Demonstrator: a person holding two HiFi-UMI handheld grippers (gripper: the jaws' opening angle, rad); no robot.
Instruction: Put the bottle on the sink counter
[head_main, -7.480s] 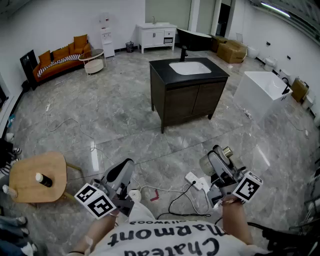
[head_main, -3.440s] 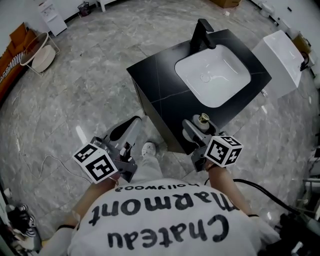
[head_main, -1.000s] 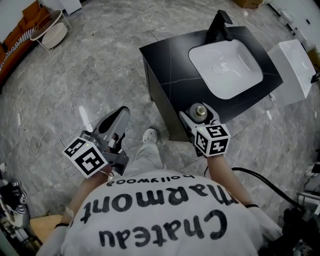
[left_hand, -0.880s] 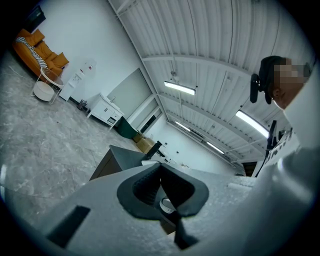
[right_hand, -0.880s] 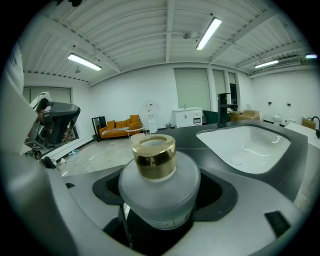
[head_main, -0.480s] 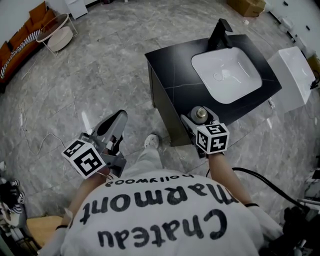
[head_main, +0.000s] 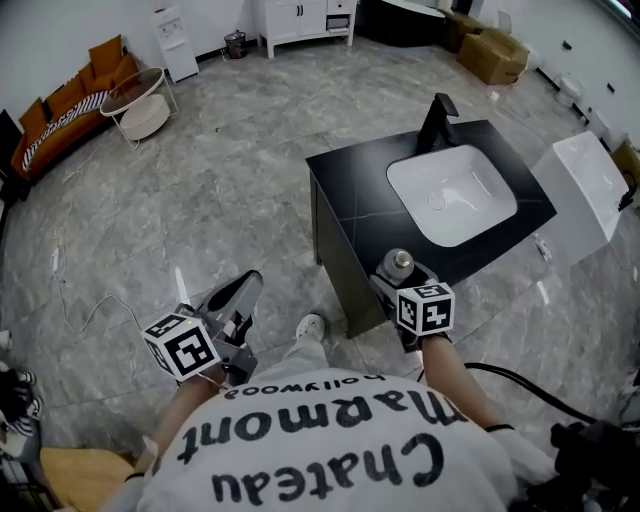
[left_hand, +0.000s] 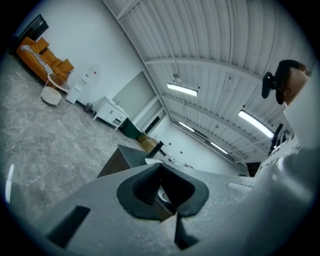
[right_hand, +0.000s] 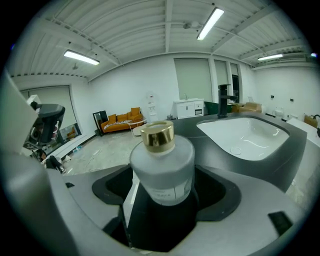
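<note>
Right gripper view — your right gripper (right_hand: 165, 192) clamps the bottle (right_hand: 161, 162) upright, sink counter (right_hand: 292, 142) just beyond its fingers for set-down; left gripper (left_hand: 162, 192) closed, empty.

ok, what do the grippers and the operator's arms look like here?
The left gripper and right gripper are light grey plastic, with black notched pads lining the jaws. Each carries a white cube with black square markers. The person wears a white T-shirt with black lettering; no sleeves reach the forearms.
</note>
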